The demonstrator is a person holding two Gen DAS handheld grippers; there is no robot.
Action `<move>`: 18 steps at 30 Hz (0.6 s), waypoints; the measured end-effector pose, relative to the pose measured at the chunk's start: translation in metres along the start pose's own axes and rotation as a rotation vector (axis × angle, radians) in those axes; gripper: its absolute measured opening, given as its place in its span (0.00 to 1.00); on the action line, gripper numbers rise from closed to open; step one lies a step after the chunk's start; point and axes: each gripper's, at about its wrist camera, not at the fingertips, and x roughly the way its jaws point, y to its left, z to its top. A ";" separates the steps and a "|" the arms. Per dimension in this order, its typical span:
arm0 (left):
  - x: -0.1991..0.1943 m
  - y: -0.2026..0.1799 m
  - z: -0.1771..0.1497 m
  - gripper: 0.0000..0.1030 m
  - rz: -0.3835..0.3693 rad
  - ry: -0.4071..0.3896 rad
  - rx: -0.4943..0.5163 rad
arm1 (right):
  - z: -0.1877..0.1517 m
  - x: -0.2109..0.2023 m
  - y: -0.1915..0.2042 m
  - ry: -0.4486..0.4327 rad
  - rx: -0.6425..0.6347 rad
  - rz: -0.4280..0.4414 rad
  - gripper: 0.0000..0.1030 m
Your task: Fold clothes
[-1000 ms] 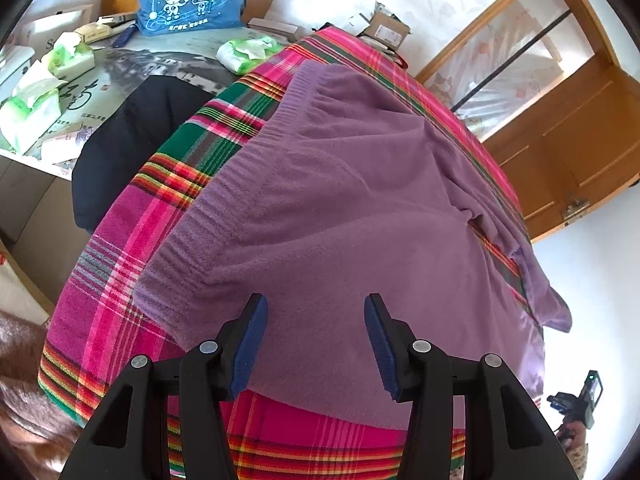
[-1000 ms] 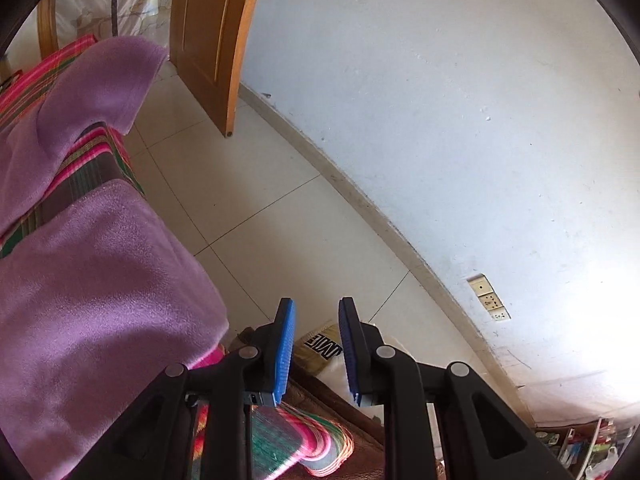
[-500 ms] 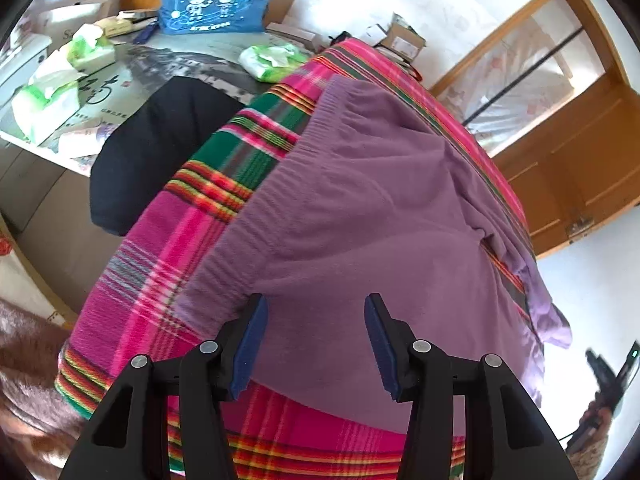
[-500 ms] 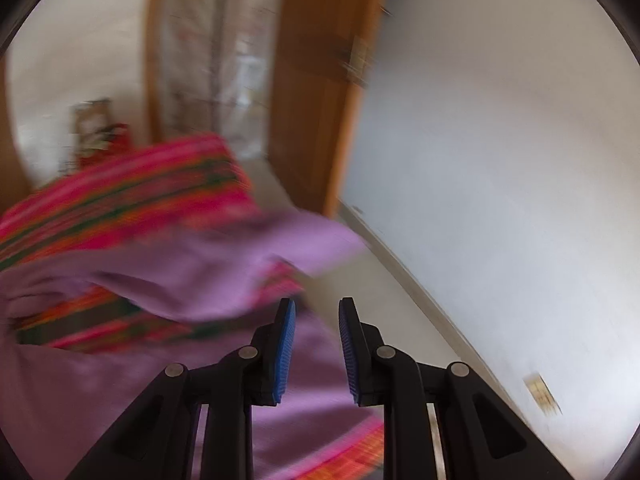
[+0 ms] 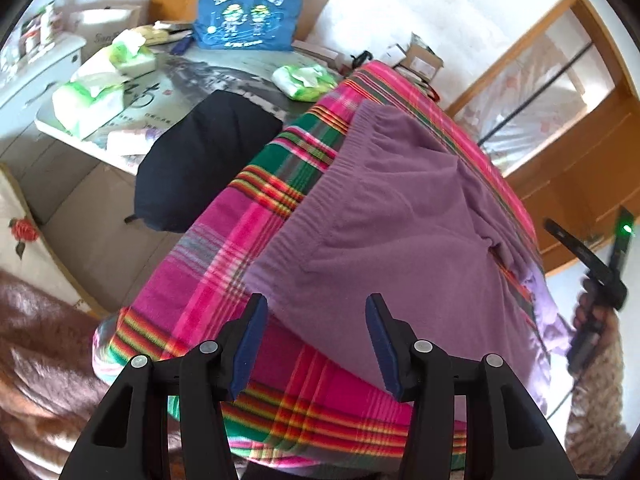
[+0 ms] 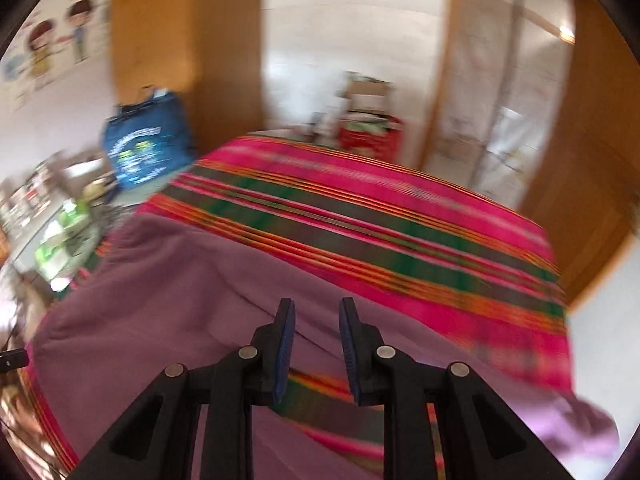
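Note:
Purple fleece trousers [image 5: 400,232] lie spread on a pink, green and orange plaid blanket [image 5: 200,280], the ribbed waistband toward the left in the left wrist view. My left gripper [image 5: 316,302] hovers open over the near corner of the waistband, with nothing between its pads. The right wrist view is blurred. There my right gripper [image 6: 317,310] hangs above the trousers [image 6: 180,300], its jaws a narrow gap apart and holding nothing. At the right edge of the left wrist view a hand in a fuzzy sleeve carries the right gripper's black body [image 5: 596,268].
A black garment [image 5: 200,160] hangs over the edge of a side table [image 5: 48,124] that holds tissue packs [image 5: 88,104] and a blue bag [image 5: 248,8]. Wooden doors [image 5: 580,160] stand beyond the blanket. Brown fuzzy fabric [image 5: 32,340] sits at lower left.
My right gripper swung from facing the floor and wall to above the blanket and trousers. The left gripper drifted slightly toward the waistband corner. Both jaws kept their width.

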 end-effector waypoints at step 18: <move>0.019 0.022 -0.011 0.51 -0.052 0.040 -0.243 | 0.071 0.145 0.178 0.180 -0.541 0.340 0.33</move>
